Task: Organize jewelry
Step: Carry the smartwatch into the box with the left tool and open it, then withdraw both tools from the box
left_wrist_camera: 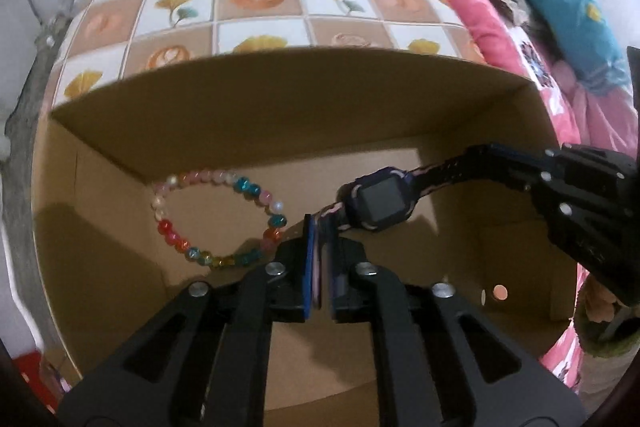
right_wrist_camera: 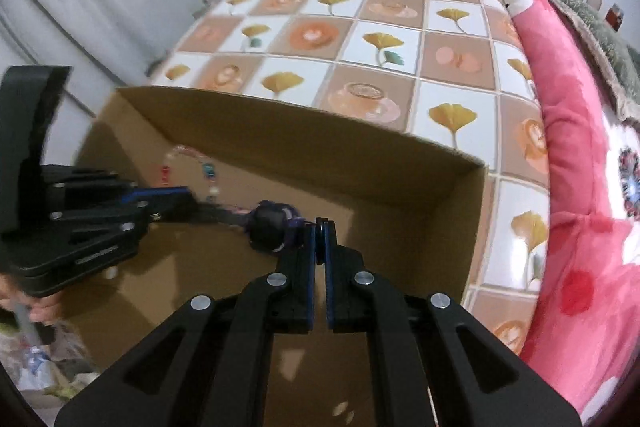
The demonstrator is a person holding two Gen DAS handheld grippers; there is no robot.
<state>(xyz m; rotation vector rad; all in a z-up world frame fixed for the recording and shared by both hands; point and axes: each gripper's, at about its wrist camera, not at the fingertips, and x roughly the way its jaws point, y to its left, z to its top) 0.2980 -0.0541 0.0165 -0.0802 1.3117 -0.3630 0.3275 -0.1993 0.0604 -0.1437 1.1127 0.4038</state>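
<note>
A dark purple smartwatch (left_wrist_camera: 374, 201) hangs over the open cardboard box (left_wrist_camera: 280, 99), stretched between my two grippers. One strap runs between the pads of my left gripper (left_wrist_camera: 320, 227); it lies against the left pad, and a thin gap shows beside the right pad. My right gripper (right_wrist_camera: 320, 227) is shut on the other strap end, with the watch (right_wrist_camera: 268, 227) just to its left. In the left wrist view the right gripper (left_wrist_camera: 476, 157) comes in from the right. A bracelet of coloured beads (left_wrist_camera: 216, 215) lies on the box floor, below and to the left of the watch.
The box (right_wrist_camera: 360, 155) stands at the near edge of a table with a tile-pattern cloth (right_wrist_camera: 360, 39). A pink quilt (right_wrist_camera: 568, 147) runs along the table's right side. A person's hand (right_wrist_camera: 44, 307) holds the left gripper (right_wrist_camera: 188, 201) at the left.
</note>
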